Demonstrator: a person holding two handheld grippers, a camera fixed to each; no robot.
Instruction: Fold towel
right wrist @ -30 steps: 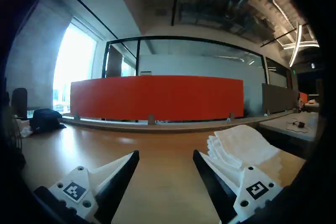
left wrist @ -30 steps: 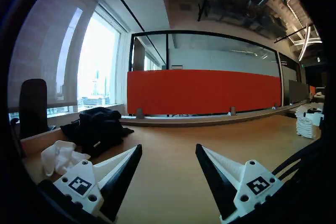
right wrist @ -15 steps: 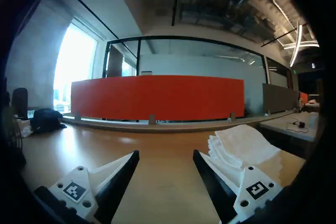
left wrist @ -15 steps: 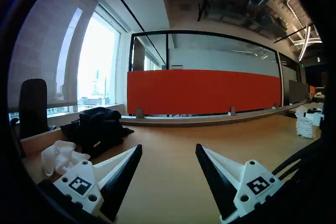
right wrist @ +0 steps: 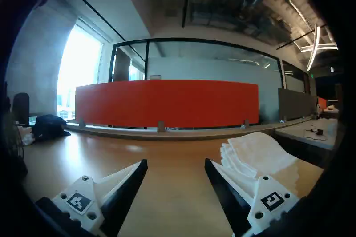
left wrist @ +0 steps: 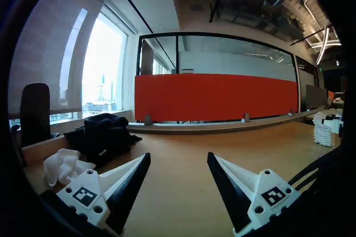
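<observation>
A crumpled white towel (left wrist: 65,166) lies unfolded in a loose heap on the wooden desk (left wrist: 178,192), in the left gripper view, just beyond the left finger of the left claw (left wrist: 178,156) and off to its side, not between the fingers. Just behind the towel sits a black garment (left wrist: 103,137), also bunched up.

In the right gripper view, a stack of folded white towels (right wrist: 258,152) rests on the desk, close behind the right finger of the right claw (right wrist: 175,162); whether finger and stack touch cannot be told.

Both claws are spread wide and grip nothing, with bare desk showing between each pair of fingers. Both sit low over the desk and point level across it.

Beyond the desk runs a long orange partition (left wrist: 213,97) with glass walls above it. A bright window (left wrist: 102,77) and the back of a dark office chair (left wrist: 34,112) are on the left.

Judging by the layout, the neat stack is finished work and the crumpled towel is the next piece to do. That fold has not begun: the towel has to be picked up, spread flat on the open desk, folded and added to the stack.
</observation>
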